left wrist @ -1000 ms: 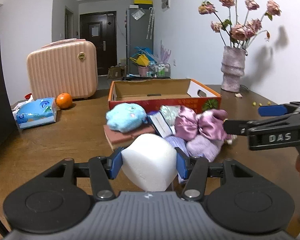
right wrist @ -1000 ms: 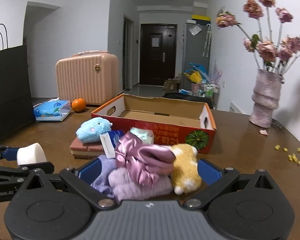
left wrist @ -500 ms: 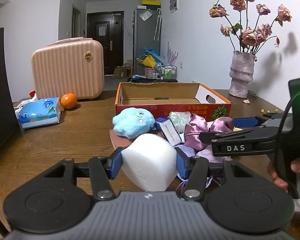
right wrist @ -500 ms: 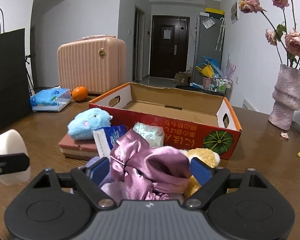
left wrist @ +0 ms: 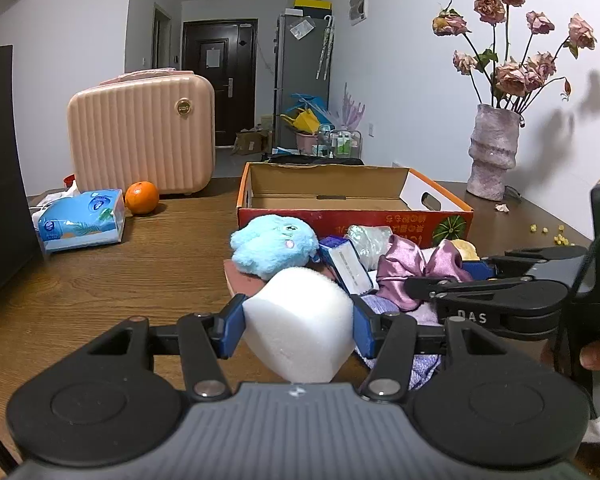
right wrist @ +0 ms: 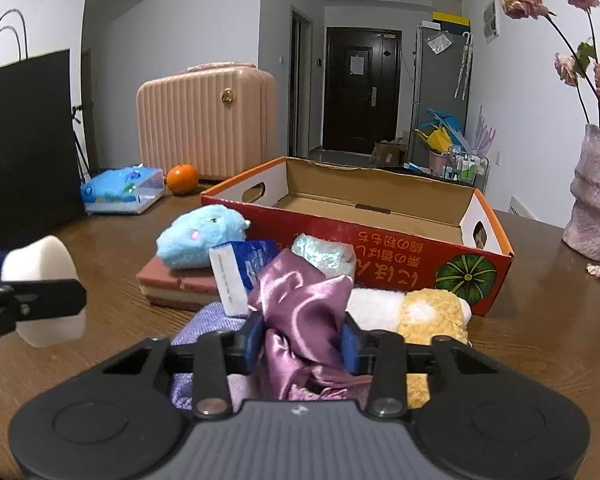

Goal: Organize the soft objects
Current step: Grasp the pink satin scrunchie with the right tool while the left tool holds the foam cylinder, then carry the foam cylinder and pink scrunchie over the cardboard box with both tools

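My left gripper (left wrist: 298, 314) is shut on a white sponge (left wrist: 304, 336), held just above the wooden table, near the pile. The same sponge (right wrist: 40, 256) shows at the left edge of the right wrist view. My right gripper (right wrist: 302, 344) is closing its jaws on a purple satin bow (right wrist: 300, 304), and the blue pads press its folds. Around the bow lie a blue plush (right wrist: 200, 236), a yellow plush (right wrist: 436, 316), a lavender cloth (right wrist: 208, 324), a small tissue pack (right wrist: 236, 272) and a pink sponge block (right wrist: 172, 284). Behind them stands an open red cardboard box (right wrist: 380, 248).
A pink suitcase (left wrist: 140, 136), an orange (left wrist: 141, 198) and a blue tissue pack (left wrist: 82, 222) stand at the back left. On the right is a vase of dried roses (left wrist: 492, 152). A black bag (right wrist: 28, 140) borders the table's left side.
My right gripper came in over the pile and its jaws went from wide open to closed on the satin bow. The left gripper kept still with the sponge.
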Tool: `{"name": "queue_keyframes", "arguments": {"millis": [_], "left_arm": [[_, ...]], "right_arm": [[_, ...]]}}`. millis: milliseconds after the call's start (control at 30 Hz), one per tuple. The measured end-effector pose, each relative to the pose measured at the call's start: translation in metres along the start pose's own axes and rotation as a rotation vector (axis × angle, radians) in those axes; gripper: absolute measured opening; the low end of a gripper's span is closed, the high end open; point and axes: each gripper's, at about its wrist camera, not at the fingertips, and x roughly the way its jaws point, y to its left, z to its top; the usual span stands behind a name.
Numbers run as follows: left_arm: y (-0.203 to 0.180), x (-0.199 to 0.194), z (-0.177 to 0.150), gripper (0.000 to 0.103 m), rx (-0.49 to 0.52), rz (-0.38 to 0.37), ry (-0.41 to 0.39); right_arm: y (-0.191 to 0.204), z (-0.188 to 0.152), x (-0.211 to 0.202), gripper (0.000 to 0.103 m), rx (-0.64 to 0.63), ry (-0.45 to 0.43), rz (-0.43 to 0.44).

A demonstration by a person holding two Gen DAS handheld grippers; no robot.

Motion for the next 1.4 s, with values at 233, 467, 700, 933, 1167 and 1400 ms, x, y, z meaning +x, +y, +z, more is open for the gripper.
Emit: {"name": "queue_keyframes", "arguments": {"millis": [233, 467, 700, 933, 1167, 1400], "left_arm": [[0.004, 0.004, 0.007, 0.055, -0.031, 0.001, -0.015], [0.004, 0.004, 0.021, 0.055, -0.042, 0.004, -0.062], [0.002, 0.007, 0.044, 0.055, -0.072, 0.003, -0.124], [-0.006, 0.022, 0.068, 0.055, -0.085, 0.003, -0.166], [-0.015, 0.047, 0.089, 0.055, -0.089, 0.007, -0.183], [-0.025, 0.074, 0.111, 0.055, -0.104, 0.010, -0.201]], "right_arm": [[-0.006, 0.002, -0.007, 0.031, 0.064, -0.039, 0.002], [-0.011, 0.014, -0.023, 0.030, 0.096, -0.118, 0.008], [-0.021, 0.030, -0.033, 0.030, 0.132, -0.206, -0.002], [-0.040, 0.047, -0.027, 0.030, 0.195, -0.266, -0.014], [-0.056, 0.060, -0.015, 0.030, 0.224, -0.305, -0.032], [-0.080, 0.081, -0.003, 0.030, 0.247, -0.333, -0.045]]}}
